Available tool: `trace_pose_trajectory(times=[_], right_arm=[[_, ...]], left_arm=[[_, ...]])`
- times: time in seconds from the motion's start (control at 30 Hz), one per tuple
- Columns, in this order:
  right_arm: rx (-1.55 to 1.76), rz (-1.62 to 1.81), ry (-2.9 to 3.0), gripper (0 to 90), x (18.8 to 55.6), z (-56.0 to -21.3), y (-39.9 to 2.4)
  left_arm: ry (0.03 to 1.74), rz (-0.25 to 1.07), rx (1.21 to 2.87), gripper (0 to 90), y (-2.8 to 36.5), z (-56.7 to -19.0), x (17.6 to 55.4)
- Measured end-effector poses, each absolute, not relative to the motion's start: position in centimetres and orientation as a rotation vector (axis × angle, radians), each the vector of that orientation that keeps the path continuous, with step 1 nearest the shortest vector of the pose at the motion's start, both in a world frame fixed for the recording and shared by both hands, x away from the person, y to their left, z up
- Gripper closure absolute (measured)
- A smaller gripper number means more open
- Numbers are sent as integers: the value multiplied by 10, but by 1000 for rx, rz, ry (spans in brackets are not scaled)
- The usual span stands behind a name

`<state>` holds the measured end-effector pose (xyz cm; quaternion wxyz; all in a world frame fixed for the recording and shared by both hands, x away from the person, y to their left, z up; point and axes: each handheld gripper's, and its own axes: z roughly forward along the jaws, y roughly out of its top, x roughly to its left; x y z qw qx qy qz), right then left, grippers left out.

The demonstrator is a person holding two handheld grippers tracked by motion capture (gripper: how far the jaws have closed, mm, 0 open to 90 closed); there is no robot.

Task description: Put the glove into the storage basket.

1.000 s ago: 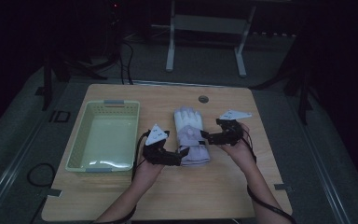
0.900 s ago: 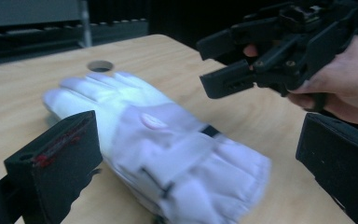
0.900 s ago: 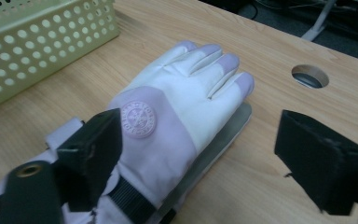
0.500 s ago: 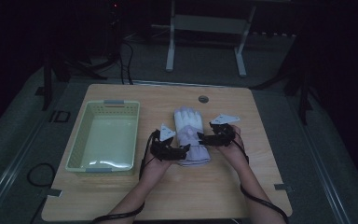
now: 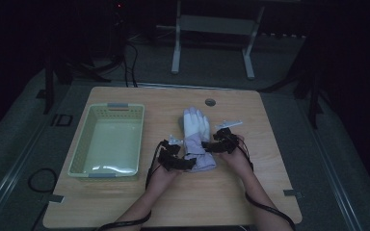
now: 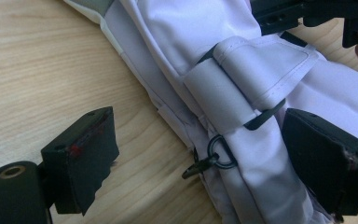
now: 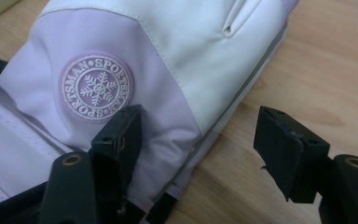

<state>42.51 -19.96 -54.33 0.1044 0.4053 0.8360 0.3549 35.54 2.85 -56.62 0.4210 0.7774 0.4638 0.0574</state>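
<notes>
High view: glove [image 5: 197, 137] lying just right of the basket [image 5: 107, 139], long axis running away from the person, left gripper [image 5: 187, 162] and right gripper [image 5: 207, 146] flanking its cuff.

Left gripper view: gaping open, straddling the cuff strap [image 6: 242, 84].

Right gripper view: open too, straddling the glove's edge by the logo patch [image 7: 96, 87].

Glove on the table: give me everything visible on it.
The glove is a padded winter glove, white at the fingers and pale lilac toward the cuff, in smooth fabric. It lies flat on the wooden table, right of the green basket, fingers pointing away from the person. A round "SPORTSMAN" snowflake badge, a wrist strap and a small black clip ring show. The left gripper and right gripper straddle its edges, open.
</notes>
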Motion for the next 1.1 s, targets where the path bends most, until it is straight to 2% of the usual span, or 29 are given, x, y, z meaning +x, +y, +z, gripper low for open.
trace_pose_trajectory(times=[0.13, 0.2, 0.27, 0.3, 0.33, 0.4, 0.47, 0.53, 0.7, 0.93, 1.1], right_arm=[[1267, 1129, 2529, 448, 430, -547, -205], [1279, 1164, 2560, 514, 432, -549, -207], [1278, 1171, 2564, 524, 433, -549, -207], [1274, 1186, 2575, 571, 433, -550, -208], [1277, 1204, 2594, 645, 433, -551, -208], [1232, 1165, 2596, 715, 431, -548, -205], [1173, 1097, 2585, 781, 426, -543, -199], [1129, 1044, 2558, 799, 421, -541, -193], [1113, 1011, 2515, 807, 415, -540, -188], [1108, 957, 2507, 825, 413, -537, -184], [1132, 971, 2480, 832, 410, -533, -184]], left_arm=[[1162, 99, 1936, 118, 29, -570, 358], [1157, 105, 1948, 119, 28, -569, 359], [1151, 107, 1953, 120, 28, -570, 359], [1147, 101, 1964, 120, 27, -569, 360], [1140, 93, 1969, 131, 26, -568, 360], [1135, 74, 1979, 164, 25, -567, 361], [1110, 14, 1979, 276, 25, -566, 362], [1110, -14, 1978, 337, 26, -566, 363], [1099, -44, 1996, 413, 27, -564, 364], [1092, -29, 2016, 669, 26, -557, 362], [1098, -47, 2011, 720, 26, -553, 362]])
